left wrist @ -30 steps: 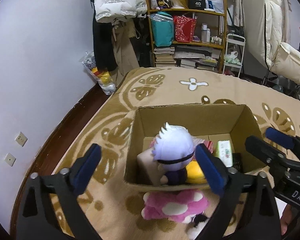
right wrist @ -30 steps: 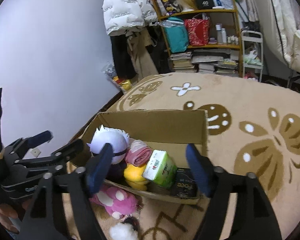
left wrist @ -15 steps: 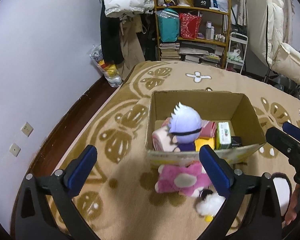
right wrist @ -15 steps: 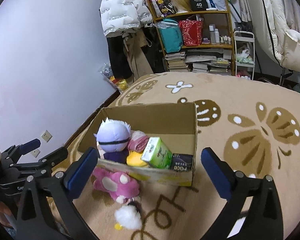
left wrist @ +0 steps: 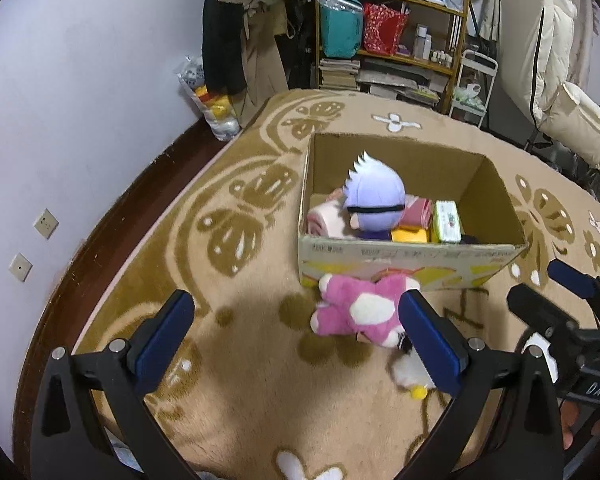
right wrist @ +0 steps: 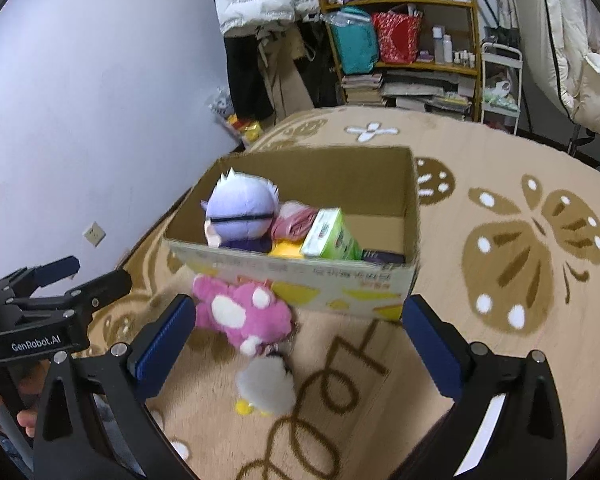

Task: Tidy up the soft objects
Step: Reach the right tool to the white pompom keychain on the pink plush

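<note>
Both tongs hang spread wide and grasp nothing. The left tongs (left wrist: 296, 332) are held above the rug (left wrist: 252, 380), and the right tongs (right wrist: 300, 340) hover alongside them, to their right.

The pink plush toy (left wrist: 360, 312) lies on the rug just ahead of the left tongs, toward their right-hand finger, whose blue pad hides part of its near end. Seen from the right tongs, the same pink toy (right wrist: 240, 312) lies just ahead, close to their left-hand finger. Its long axis runs across the view, roughly along the box's near wall, and it touches or nearly touches that wall. Which end is the head I cannot tell.

A small white fluffy toy (right wrist: 266, 388) with yellow feet lies nearer the tongs than the pink one, right beside it, roughly between the right tongs' fingers; from the left tongs it (left wrist: 410, 372) shows partly behind the right-hand finger.

Beyond both toys stands the open cardboard box (left wrist: 412, 264), its near wall between the tongs and its contents. Inside, upright against that wall, is a plush doll (left wrist: 374, 196) with pale violet spiky hair and a black band across the eyes. A rolled pink cloth (left wrist: 324, 220) lies to its left; a yellow soft thing (left wrist: 408, 235) and a green-and-white pack (left wrist: 446, 222) sit to its right.

Far beyond stands a cluttered shelf (left wrist: 396, 40).
</note>
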`<action>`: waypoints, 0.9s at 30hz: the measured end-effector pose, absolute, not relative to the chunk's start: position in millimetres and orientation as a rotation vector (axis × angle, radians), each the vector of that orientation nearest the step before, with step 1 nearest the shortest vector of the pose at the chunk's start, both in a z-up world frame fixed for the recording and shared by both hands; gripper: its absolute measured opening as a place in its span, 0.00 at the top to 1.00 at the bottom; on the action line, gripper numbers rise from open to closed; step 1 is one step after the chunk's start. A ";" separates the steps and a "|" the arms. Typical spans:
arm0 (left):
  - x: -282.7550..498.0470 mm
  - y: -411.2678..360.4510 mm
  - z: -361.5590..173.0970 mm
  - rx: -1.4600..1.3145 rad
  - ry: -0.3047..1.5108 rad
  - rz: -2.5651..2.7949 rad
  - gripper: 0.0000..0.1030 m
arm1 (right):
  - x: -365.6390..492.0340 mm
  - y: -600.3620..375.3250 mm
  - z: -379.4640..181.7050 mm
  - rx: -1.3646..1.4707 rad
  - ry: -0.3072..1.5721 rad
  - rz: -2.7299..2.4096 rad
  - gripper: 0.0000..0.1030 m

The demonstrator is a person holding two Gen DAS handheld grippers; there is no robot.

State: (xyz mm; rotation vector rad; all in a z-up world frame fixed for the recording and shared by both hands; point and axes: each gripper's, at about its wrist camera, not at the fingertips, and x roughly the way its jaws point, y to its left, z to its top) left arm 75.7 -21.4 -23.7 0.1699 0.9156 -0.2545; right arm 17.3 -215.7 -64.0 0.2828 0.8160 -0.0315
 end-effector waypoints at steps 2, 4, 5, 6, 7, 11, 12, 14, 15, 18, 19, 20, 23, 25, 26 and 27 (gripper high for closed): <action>77.2 -21.2 -28.1 0.173 0.927 -0.261 0.02 | 19.0 -212.1 -71.1 0.282 0.844 -0.026 0.00; 79.3 -22.2 -32.9 0.172 0.942 -0.267 0.02 | 20.9 -209.4 -78.0 0.281 0.868 -0.024 0.00; 80.9 -22.4 -35.7 0.169 0.952 -0.273 0.02 | 22.5 -208.0 -82.2 0.281 0.884 -0.022 0.00; 81.6 -23.2 -38.5 0.168 0.960 -0.277 0.02 | 23.6 -207.2 -85.3 0.281 0.893 -0.020 0.00; 82.8 -23.4 -41.2 0.166 0.968 -0.283 0.02 | 24.8 -206.6 -89.0 0.282 0.904 -0.019 0.00; 87.7 -23.8 -51.1 0.158 1.005 -0.294 0.02 | 29.7 -204.6 -103.0 0.284 0.952 -0.015 0.00; 88.9 -24.3 -53.7 0.157 1.014 -0.296 0.02 | 30.7 -204.2 -105.8 0.286 0.961 -0.012 0.00; 90.1 -25.9 -58.4 0.159 1.030 -0.302 0.02 | 33.5 -202.5 -112.8 0.288 0.983 -0.004 0.00; 90.5 -26.5 -60.8 0.158 1.038 -0.305 0.02 | 34.8 -201.6 -115.6 0.287 0.992 -0.002 0.00; 93.0 -29.9 -67.7 0.157 1.063 -0.323 0.02 | 39.0 -197.0 -124.4 0.278 1.024 0.014 0.00; 93.3 -30.8 -70.0 0.158 1.069 -0.325 0.02 | 40.2 -195.0 -127.2 0.273 1.035 0.019 0.00; 93.8 -32.5 -73.2 0.162 1.078 -0.328 0.02 | 41.3 -192.9 -130.6 0.267 1.048 0.025 0.00; 95.3 -36.2 -80.8 0.167 1.101 -0.335 0.02 | 46.2 -187.9 -143.5 0.267 1.097 0.049 0.07; 96.2 -37.8 -84.8 0.165 1.115 -0.340 0.02 | 48.7 -185.3 -152.8 0.272 1.129 0.062 0.10; 96.8 -39.0 -87.0 0.164 1.122 -0.344 0.02 | 49.9 -184.2 -157.2 0.272 1.144 0.064 0.12; 97.3 -40.1 -88.7 0.165 1.126 -0.347 0.02 | 50.9 -183.5 -161.2 0.272 1.156 0.067 0.18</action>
